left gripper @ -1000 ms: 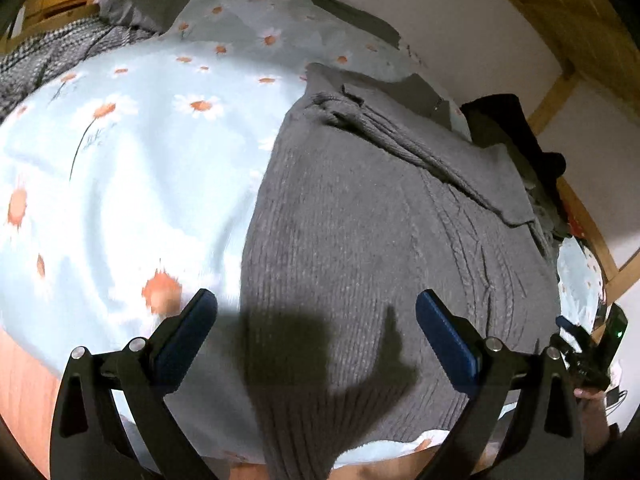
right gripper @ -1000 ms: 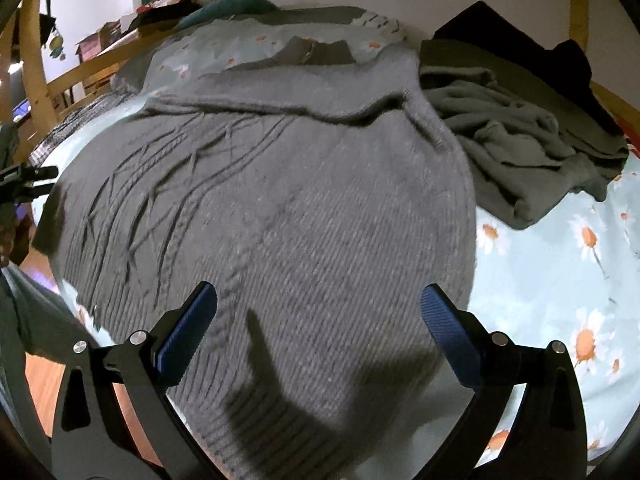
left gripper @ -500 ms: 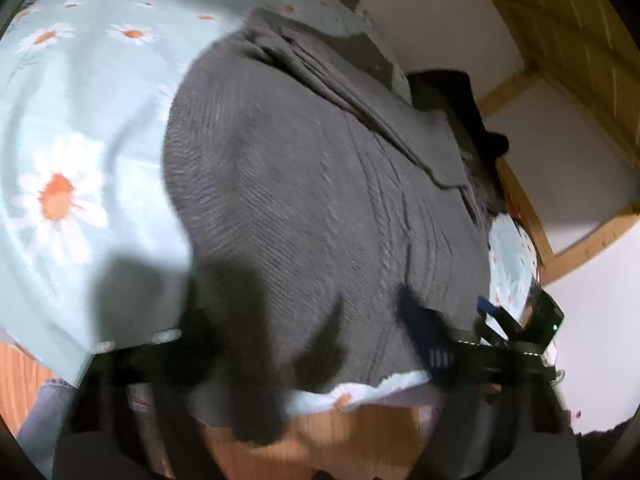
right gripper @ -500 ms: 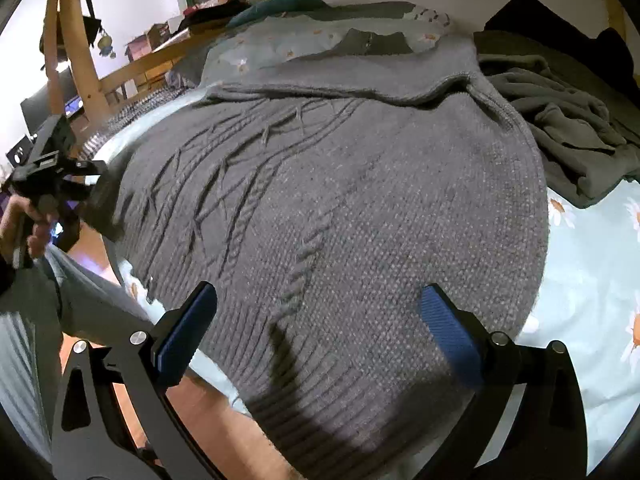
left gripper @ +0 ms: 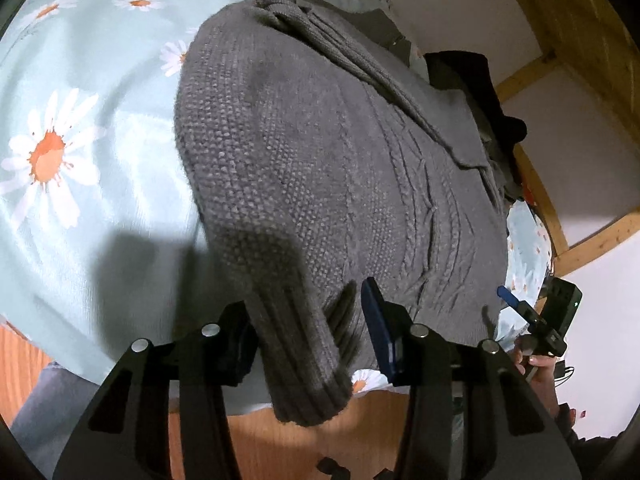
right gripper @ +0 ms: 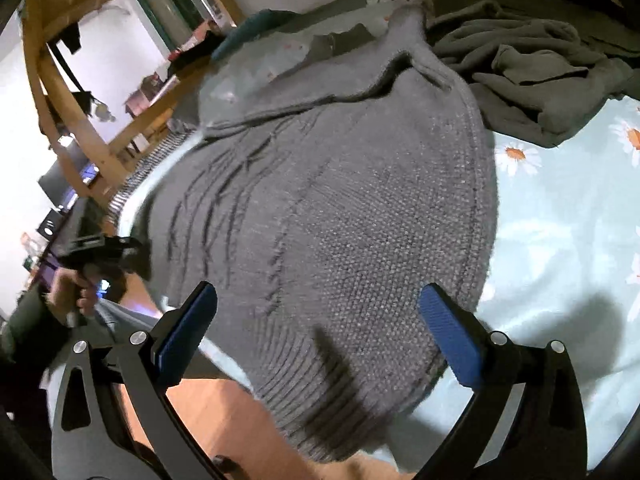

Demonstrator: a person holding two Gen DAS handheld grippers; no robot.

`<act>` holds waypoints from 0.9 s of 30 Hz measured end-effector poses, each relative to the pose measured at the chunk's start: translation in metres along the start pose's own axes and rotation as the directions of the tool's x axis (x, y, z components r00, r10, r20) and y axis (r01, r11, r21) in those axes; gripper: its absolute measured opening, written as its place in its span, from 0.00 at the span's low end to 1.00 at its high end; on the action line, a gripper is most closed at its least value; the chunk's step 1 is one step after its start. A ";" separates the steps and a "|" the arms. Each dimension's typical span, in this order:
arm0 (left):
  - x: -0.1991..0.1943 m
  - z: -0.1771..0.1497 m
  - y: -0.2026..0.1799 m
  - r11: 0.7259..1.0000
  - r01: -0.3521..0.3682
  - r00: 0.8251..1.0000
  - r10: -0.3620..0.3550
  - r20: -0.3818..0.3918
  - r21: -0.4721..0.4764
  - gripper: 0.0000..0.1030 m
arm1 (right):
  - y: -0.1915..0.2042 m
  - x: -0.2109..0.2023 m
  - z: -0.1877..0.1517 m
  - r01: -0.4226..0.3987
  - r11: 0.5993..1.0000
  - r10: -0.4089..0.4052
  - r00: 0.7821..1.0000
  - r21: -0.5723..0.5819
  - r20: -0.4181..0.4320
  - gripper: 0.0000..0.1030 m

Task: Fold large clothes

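Left gripper (left gripper: 308,340) closes around the sweater (left gripper: 320,160) hem at 6 o'clock to lift it; right gripper (right gripper: 320,328) gapes wide, empty.

- Left gripper (left gripper: 310,334) tilts downward, its jaws closing with knit fabric between them.
- Right gripper (right gripper: 316,328) tilts downward, jaws spread wide, gripping nothing.

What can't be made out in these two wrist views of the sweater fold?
- Left wrist view: the left claw is closing around the grey sweater hem; the knit hides its left pad, so contact is unclear.
- Right wrist view: the sweater's sleeves are folded out of sight.
- Right wrist view: the left side of the picture is motion-blurred.
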State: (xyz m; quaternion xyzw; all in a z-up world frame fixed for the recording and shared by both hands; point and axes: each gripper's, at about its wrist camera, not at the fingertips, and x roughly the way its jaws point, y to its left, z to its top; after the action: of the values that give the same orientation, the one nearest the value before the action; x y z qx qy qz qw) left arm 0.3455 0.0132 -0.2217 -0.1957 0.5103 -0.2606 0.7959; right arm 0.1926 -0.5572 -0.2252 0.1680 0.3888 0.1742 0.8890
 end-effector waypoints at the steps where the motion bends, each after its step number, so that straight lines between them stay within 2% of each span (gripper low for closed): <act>1: 0.001 0.000 0.002 1.000 -0.001 1.000 0.001 -0.001 -0.009 0.44 | -0.002 -0.002 -0.001 0.011 1.000 -0.011 1.000 0.006 0.000 0.97; 3: 0.002 0.001 0.005 1.000 -0.007 1.000 0.007 -0.004 -0.015 0.44 | -0.007 -0.009 -0.002 0.015 1.000 -0.015 1.000 0.019 0.012 0.97; 6: 0.004 0.001 0.006 1.000 -0.016 1.000 0.016 -0.009 -0.010 0.44 | -0.012 -0.012 -0.006 0.102 0.995 -0.102 0.995 0.022 -0.003 0.97; 8: 0.005 0.001 0.004 1.000 -0.027 1.000 0.027 -0.009 0.001 0.44 | -0.016 -0.007 -0.012 0.105 0.994 -0.104 0.994 0.031 -0.043 0.97; 11: 0.009 0.001 0.000 0.999 -0.038 0.999 0.038 -0.008 0.009 0.46 | -0.004 0.011 -0.023 0.028 1.000 -0.027 0.993 0.009 -0.115 0.97; 13: 0.010 0.002 -0.001 0.999 -0.031 0.999 0.031 -0.006 0.008 0.50 | 0.006 0.020 -0.028 -0.044 0.999 0.046 0.988 0.016 -0.150 0.97; 15: 0.012 0.001 -0.004 0.999 -0.041 0.999 0.041 -0.006 0.023 0.52 | 0.013 0.023 -0.030 -0.108 0.994 0.112 0.983 0.034 -0.146 0.96; 16: 0.011 0.001 -0.004 0.998 -0.047 0.999 0.047 -0.006 0.030 0.52 | 0.012 0.022 -0.030 -0.181 0.980 0.192 0.972 0.089 -0.137 0.93; 17: 0.012 0.000 -0.005 0.998 -0.046 0.999 0.047 -0.009 0.037 0.52 | 0.009 0.022 -0.028 -0.240 0.960 0.259 0.958 0.145 -0.127 0.72; 18: 0.012 -0.001 -0.007 0.998 -0.045 0.999 0.045 -0.010 0.037 0.51 | 0.005 0.021 -0.027 -0.276 0.942 0.299 0.948 0.192 -0.103 0.43; 19: 0.012 -0.001 -0.007 0.998 -0.043 0.999 0.043 -0.008 0.037 0.51 | 0.000 0.019 -0.025 -0.263 0.940 0.286 0.955 0.218 -0.082 0.35; 20: 0.012 -0.001 -0.006 0.998 -0.046 0.999 0.047 -0.007 0.034 0.49 | -0.006 0.020 -0.026 -0.222 0.946 0.247 0.965 0.235 -0.084 0.34; 21: 0.012 -0.001 -0.005 0.998 -0.058 0.998 0.058 -0.006 0.030 0.44 | -0.013 0.025 -0.029 -0.131 0.959 0.165 0.979 0.252 -0.120 0.34; 22: 0.012 -0.001 -0.003 0.998 -0.057 0.998 0.057 -0.007 0.023 0.44 | -0.020 0.030 -0.032 -0.074 0.959 0.118 0.982 0.275 -0.147 0.33; 23: 0.012 -0.001 0.000 0.999 -0.053 0.999 0.053 -0.009 0.013 0.44 | -0.031 0.036 -0.037 -0.066 0.940 0.124 0.980 0.334 -0.158 0.31; 25: 0.015 -0.002 0.002 0.998 -0.058 0.998 0.058 -0.018 0.009 0.44 | -0.035 0.038 -0.036 -0.111 0.920 0.176 0.974 0.375 -0.143 0.46; 26: 0.016 -0.002 0.001 0.998 -0.063 0.998 0.063 -0.021 0.012 0.44 | -0.033 0.039 -0.035 -0.189 0.903 0.251 0.961 0.385 -0.116 0.74; 27: 0.016 -0.002 0.000 0.997 -0.070 0.997 0.070 -0.022 0.022 0.44 | -0.027 0.040 -0.033 -0.255 0.885 0.308 0.948 0.389 -0.079 0.88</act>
State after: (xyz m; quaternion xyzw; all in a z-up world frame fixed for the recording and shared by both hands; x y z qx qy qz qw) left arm 0.3493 0.0029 -0.2335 -0.1664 0.5230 -0.2402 0.8007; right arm 0.1981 -0.5584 -0.2836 0.3765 0.4471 0.2357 0.7764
